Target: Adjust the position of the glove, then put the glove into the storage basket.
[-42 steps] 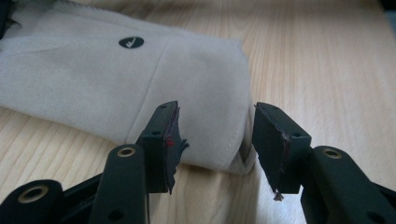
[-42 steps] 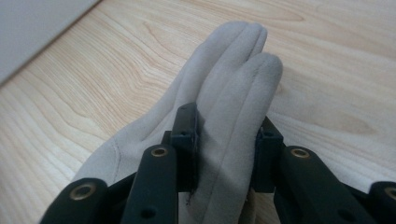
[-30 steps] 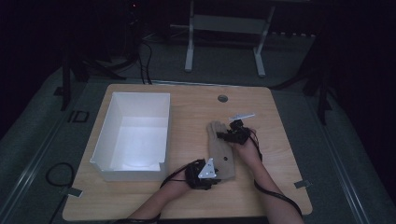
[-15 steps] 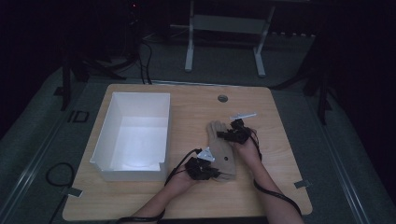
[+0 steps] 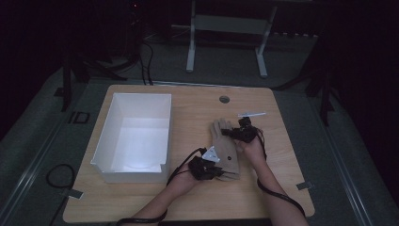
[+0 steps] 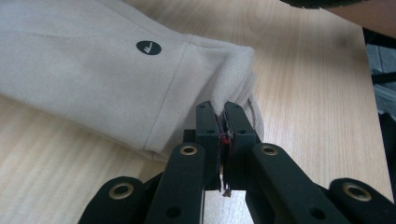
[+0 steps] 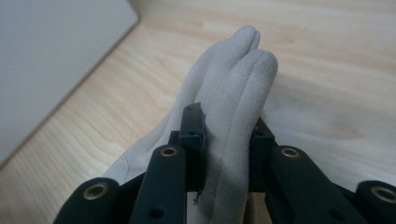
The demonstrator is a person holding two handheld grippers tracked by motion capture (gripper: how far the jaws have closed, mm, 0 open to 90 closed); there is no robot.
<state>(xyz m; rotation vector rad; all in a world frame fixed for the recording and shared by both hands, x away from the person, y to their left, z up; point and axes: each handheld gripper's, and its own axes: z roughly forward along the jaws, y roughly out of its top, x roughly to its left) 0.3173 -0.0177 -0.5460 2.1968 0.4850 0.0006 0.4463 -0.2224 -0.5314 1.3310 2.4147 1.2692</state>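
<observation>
Wooden surface (image 5: 282, 155): white open box (image 5: 134, 134) on its left half, beige glove (image 5: 225, 148) lying right of the box near the middle. Small round grommet (image 5: 224, 99) near the far edge.

Glove is the work piece, flat on the surface with fingers pointing away from the person and cuff toward them. Small dark logo dot (image 6: 148, 47) above the cuff seam.

Left gripper (image 6: 223, 109): jaws clenched tight on the cuff edge, fabric bunched between them, a thin loop hanging beside. Corner grip looks meant to lift the cuff end.

Right gripper (image 7: 226, 126): jaws have just been closing, now pinching two glove fingers together, fabric standing up between the pads.

Holding both ends keeps the limp fabric from folding or dragging. My read: a two-point pickup, likely headed for the box.
</observation>
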